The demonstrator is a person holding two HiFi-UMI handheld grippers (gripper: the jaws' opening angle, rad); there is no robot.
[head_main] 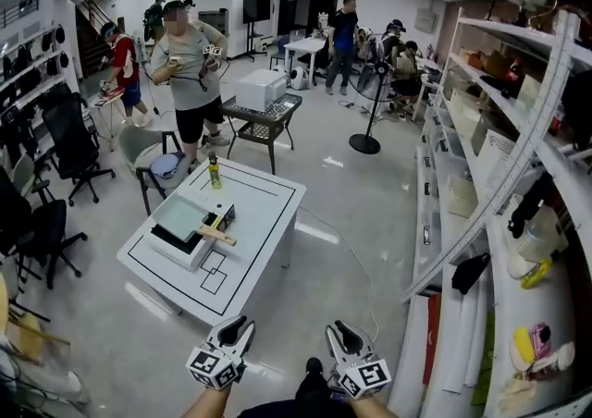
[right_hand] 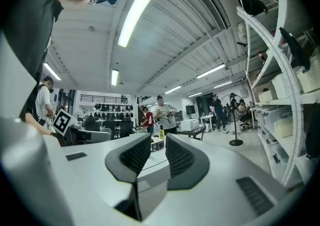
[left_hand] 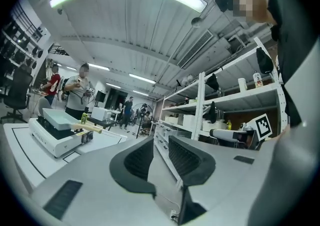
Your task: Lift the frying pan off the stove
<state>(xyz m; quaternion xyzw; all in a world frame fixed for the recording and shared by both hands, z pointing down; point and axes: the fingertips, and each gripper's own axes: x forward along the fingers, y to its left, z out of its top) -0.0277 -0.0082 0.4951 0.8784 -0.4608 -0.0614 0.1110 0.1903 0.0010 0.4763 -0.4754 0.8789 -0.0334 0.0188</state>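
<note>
The frying pan (head_main: 182, 215), pale and square with a wooden handle (head_main: 218, 235), rests on a white portable stove (head_main: 188, 254) at the left side of a white table (head_main: 264, 222). Both grippers hang low near my body, well short of the table. The left gripper (head_main: 240, 325) is open with nothing between its jaws. The right gripper (head_main: 340, 331) is open too, its jaws set a little closer, also empty. In the left gripper view (left_hand: 161, 145) the pan (left_hand: 59, 117) shows far off at the left. The right gripper view (right_hand: 158, 142) shows the stove tiny beyond the jaws.
A yellow-green bottle (head_main: 215, 171) stands at the table's far edge. A person (head_main: 190, 65) stands behind the table, near a small dark table (head_main: 262, 120) bearing a white box. Shelving (head_main: 499, 222) runs along the right, office chairs (head_main: 69, 143) sit at the left, and a fan stand (head_main: 365, 143) is mid-floor.
</note>
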